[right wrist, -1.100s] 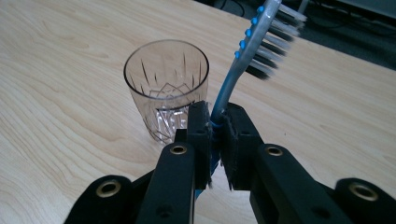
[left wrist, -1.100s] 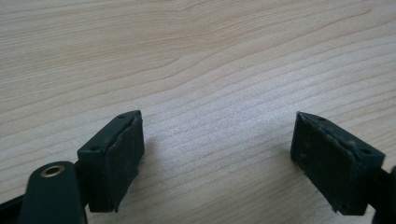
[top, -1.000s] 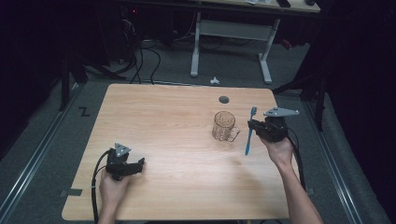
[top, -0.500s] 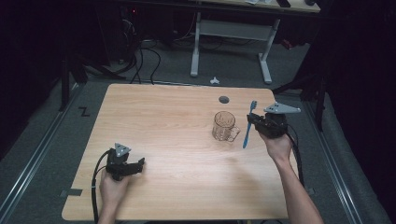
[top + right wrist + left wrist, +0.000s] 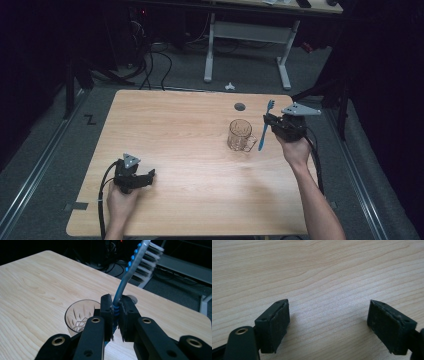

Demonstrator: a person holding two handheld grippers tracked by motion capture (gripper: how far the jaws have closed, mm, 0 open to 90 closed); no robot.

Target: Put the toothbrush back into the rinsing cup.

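My right gripper point(image 5: 270, 121) clamps a blue toothbrush point(image 5: 264, 126) by its handle, bristles up, held above the wooden table point(image 5: 175, 130) just beside a clear glass cup point(image 5: 240, 135). My left gripper point(image 5: 146, 176) rests low at the table's near left, jaws spread wide, nothing between them.

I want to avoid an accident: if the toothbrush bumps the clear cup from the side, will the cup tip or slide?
The cup looks like cut glass, so probably heavy enough to slide rather than tip. Its handle could make it turn when pushed. Being empty and taller than wide, it might tip if the toothbrush in the right gripper strikes its rim. It may break if it falls.
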